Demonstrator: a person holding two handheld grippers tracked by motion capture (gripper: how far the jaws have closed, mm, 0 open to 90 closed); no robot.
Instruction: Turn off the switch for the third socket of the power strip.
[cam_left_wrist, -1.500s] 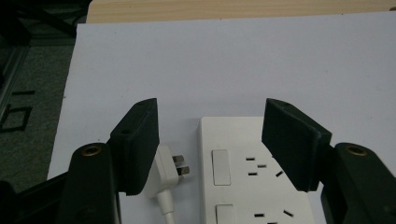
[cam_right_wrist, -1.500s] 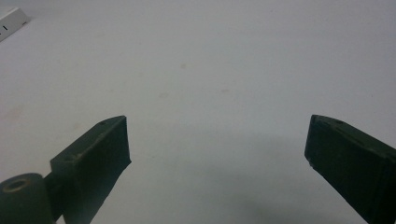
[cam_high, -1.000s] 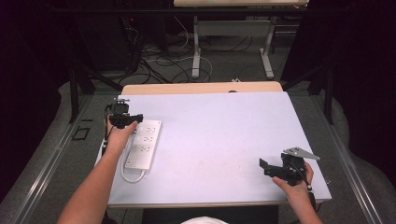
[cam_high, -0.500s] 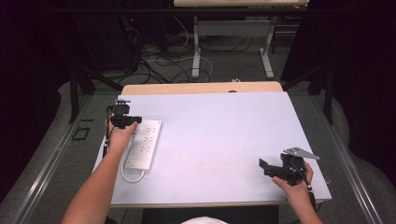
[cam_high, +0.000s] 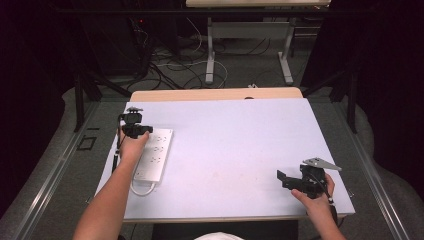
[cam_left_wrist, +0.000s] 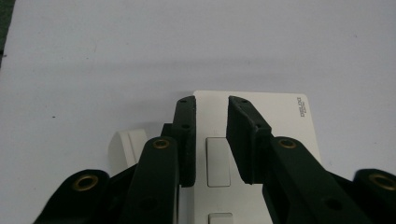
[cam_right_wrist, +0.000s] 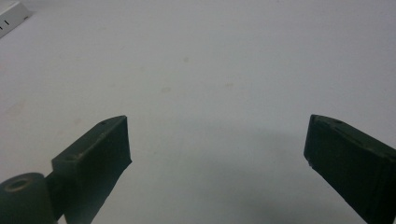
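Note:
A white power strip (cam_high: 155, 155) lies on the left side of the pale table (cam_high: 240, 130), with its cord looping off its near end. My left gripper (cam_high: 145, 130) hovers over the strip's far end. In the left gripper view its jaws (cam_left_wrist: 211, 100) have just been closing to a narrow gap; a rocker switch on the strip (cam_left_wrist: 266, 109) shows through that gap, and nothing is pinched. My right gripper (cam_high: 281, 178) rests near the front right corner, and its jaws (cam_right_wrist: 217, 126) stand wide open over bare tabletop.
The strip's white cord (cam_high: 142, 190) curls near the table's front left edge. A wooden board edge (cam_high: 215, 94) runs along the table's far side. Beyond it stand desk legs and loose cables on the floor (cam_high: 200, 65).
The left gripper's jaws have drawn closer together above the power strip's far end, and the hand has barely shifted. The right hand and gripper have stayed put.

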